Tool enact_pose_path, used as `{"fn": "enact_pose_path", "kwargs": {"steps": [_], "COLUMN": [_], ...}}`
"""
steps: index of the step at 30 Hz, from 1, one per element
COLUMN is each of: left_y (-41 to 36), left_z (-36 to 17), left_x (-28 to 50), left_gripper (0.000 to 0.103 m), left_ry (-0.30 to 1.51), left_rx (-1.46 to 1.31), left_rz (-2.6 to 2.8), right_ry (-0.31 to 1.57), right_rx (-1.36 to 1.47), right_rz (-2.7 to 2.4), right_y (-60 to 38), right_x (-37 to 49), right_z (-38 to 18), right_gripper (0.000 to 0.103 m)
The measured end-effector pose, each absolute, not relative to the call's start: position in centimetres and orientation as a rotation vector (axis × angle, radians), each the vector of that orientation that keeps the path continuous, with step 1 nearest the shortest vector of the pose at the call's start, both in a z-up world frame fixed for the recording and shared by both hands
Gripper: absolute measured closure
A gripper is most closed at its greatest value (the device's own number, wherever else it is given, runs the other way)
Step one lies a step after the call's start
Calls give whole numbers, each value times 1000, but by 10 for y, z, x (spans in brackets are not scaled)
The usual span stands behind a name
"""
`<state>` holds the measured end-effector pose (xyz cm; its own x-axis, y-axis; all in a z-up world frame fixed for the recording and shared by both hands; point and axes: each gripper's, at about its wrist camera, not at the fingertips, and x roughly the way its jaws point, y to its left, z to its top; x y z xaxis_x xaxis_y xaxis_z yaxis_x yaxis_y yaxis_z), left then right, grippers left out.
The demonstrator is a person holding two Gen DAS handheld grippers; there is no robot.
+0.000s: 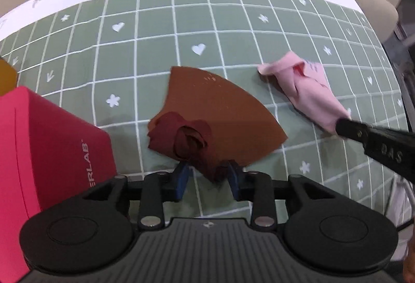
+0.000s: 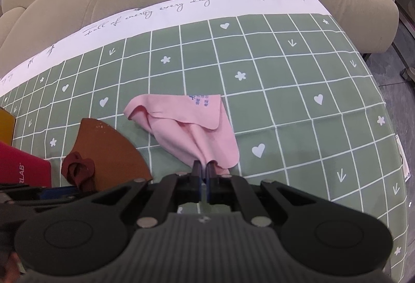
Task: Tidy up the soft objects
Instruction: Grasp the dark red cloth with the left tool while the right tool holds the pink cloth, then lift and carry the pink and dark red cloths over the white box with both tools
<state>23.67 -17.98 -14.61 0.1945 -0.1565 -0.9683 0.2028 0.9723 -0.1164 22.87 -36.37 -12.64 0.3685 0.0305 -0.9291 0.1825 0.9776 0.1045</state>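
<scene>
Left hand-held gripper (image 1: 207, 174): jaws apart, straddling the near edge of the dark red scrunchie (image 1: 181, 140), pads not pressing.
Right hand-held gripper (image 2: 205, 171): clamped on the near corner of the pink cloth (image 2: 192, 124).
Tabletop (image 2: 298, 101): green checked cover.
Red box (image 1: 52, 142): near left.
Brown cloth (image 1: 220, 111): centre, flat, under the scrunchie.
Pink cloth: right, crumpled.
Risk: closing the left jaws may pinch the brown cloth together with the scrunchie; a corner grip lets the pink cloth drag.

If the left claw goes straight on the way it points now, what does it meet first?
Probably the dark red cloth bunched on the brown piece: a fold already lies between the open left claw, though depth is unclear.
</scene>
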Motion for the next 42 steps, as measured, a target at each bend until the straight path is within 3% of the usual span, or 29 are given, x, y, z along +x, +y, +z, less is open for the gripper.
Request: {"fn": "enact_pose_path", "kwargs": {"steps": [3,6,9,12,21,27,34,42], "left_y": [-179,-179,-177,-176,-168,-169,-174,-113], "left_z": [-146,-153,-152,-152,-140,-97,-48,18], "left_x": [245,255,256,254,238,226,216,213], "left_gripper": [49,50,81,101,102,102,102,102], "left_ry": [1302,1292,1261,1231,1221,1183,1156,1087], "left_rx": [31,34,-5,26,-60,-49,56,-19], "left_rz": [-210,-179,-157,-140,-210,-277,-345,-339], "right_ry": [1189,1191,1188,1186,1160,1145,1090,1002], "right_rx": [199,199,200,201,167,200,187,106], "right_rz": [-91,-92,-92,-96,-60,-39,-43,-16], "right_y": [-363,-362,-362,-363,-357,-348,-326,-272], "right_x": [229,228,227,227,227,226,217,209], "right_z": [-126,-127,-126,-126,-113,-89,-32,50], "right_gripper": [103,103,103,103,103,103,103,103]}}
